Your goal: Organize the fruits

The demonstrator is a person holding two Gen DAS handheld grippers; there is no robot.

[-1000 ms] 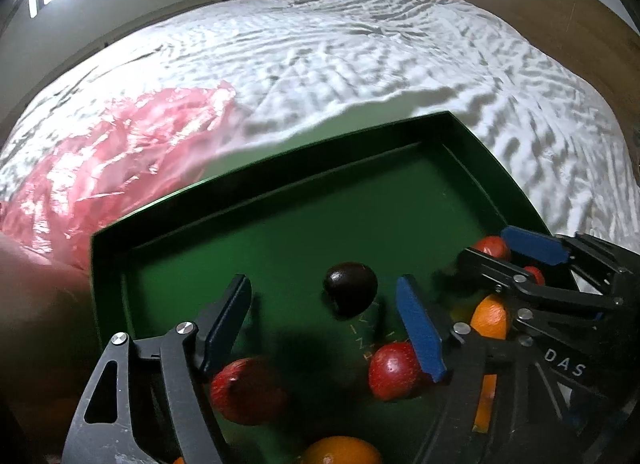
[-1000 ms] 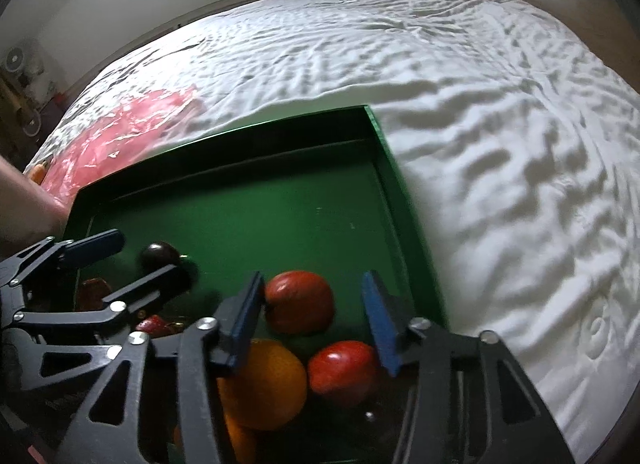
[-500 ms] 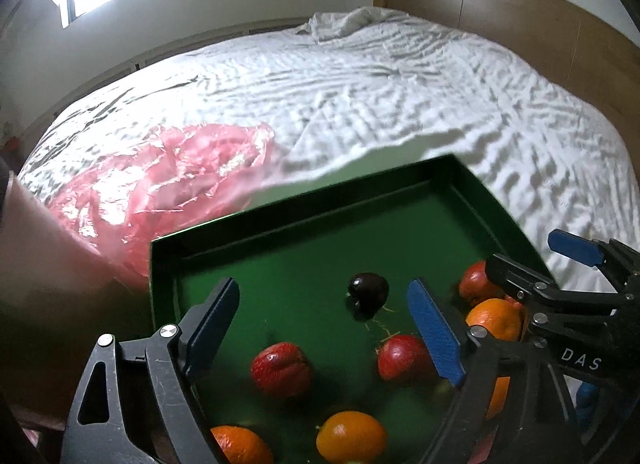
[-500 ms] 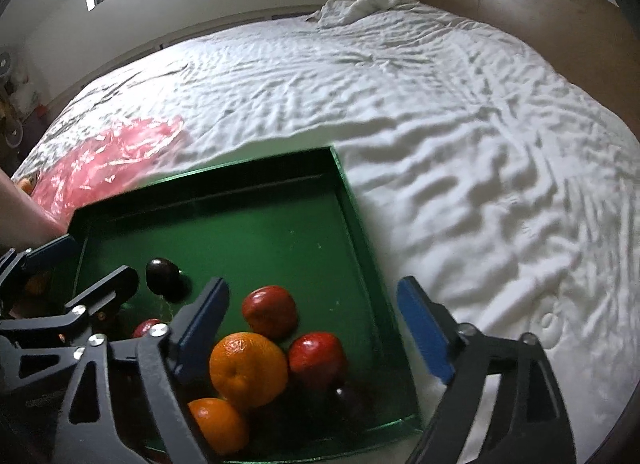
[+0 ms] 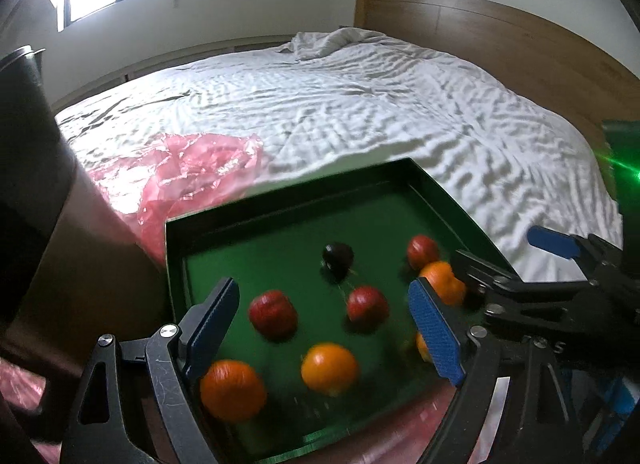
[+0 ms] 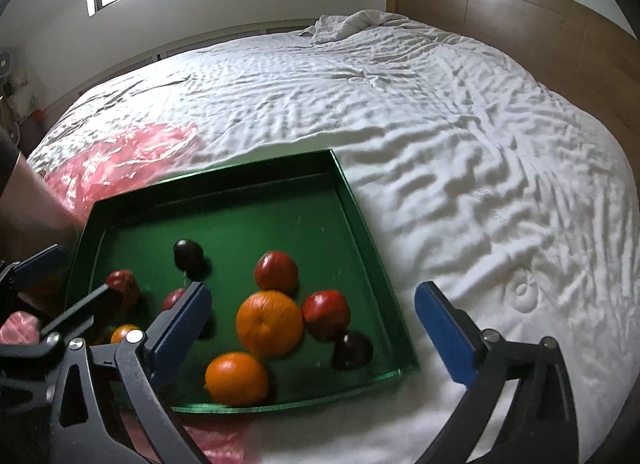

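A green tray lies on the bed and holds loose fruit. In the right wrist view it carries two large oranges, red apples and two dark plums. The left wrist view shows oranges, red apples and a dark plum. My left gripper hangs above the tray's left half, open and empty. My right gripper hovers over the tray's near right corner, open and empty.
A crumpled pink plastic bag lies beyond the tray's far left corner, and more pink plastic shows at its near edge. Rumpled white sheet spreads to the right. A wooden headboard stands behind. A person's arm is at the left.
Both grippers have risen and drawn back from the tray, and both pairs of jaws stand wider. More of the tray, its fruit and the bed has come into view.
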